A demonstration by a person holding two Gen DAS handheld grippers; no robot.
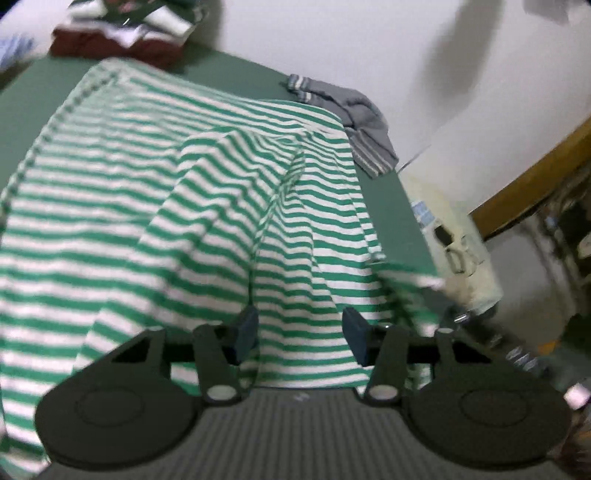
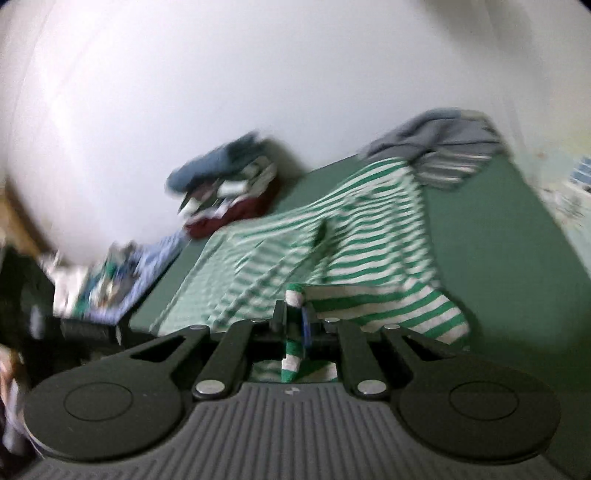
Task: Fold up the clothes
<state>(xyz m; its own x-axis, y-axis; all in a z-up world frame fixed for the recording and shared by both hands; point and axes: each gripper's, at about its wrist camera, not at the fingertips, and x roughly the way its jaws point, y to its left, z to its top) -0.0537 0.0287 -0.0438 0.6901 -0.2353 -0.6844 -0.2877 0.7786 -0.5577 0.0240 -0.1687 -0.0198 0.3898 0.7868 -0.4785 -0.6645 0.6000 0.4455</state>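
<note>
1. Left gripper [image 1: 301,334] was spread apart, blue pads [image 1: 246,330] wide of each other, with the green-and-white striped shirt [image 1: 166,206] passing under and between them. Cloth ran through the gap; neither pad visibly pinched it.
2. Right gripper [image 2: 295,325] was clamped on a bunched edge of the striped shirt [image 2: 354,258]. A narrow roll of striped fabric stuck up above the closed fingers and hung down below them toward the gripper body.
3. Just ahead of the left gripper the shirt rose in a ridge-like fold, running away from the pads toward the far right. The rest of the shirt spread flat to the left, and its hem edge ran along the far left side.
4. Ahead and right of the right gripper a wide striped flap lay on the green table [image 2: 517,258], the shirt body stretching away beyond it, wrinkled, blurred by motion.
5. Table surface showed bare right of both grippers.
6. Farther out, at the shirt's far right corner, a grey garment with pale stripes [image 1: 365,122] lay crumpled, touching or just beside the shirt; can't tell which.
7. Far left of the left gripper, past the shirt's far edge, a stack of folded clothes [image 1: 122,33] sat on the table, dark red at the bottom.
8. A white wall [image 2: 221,92] stood behind the table.
</note>
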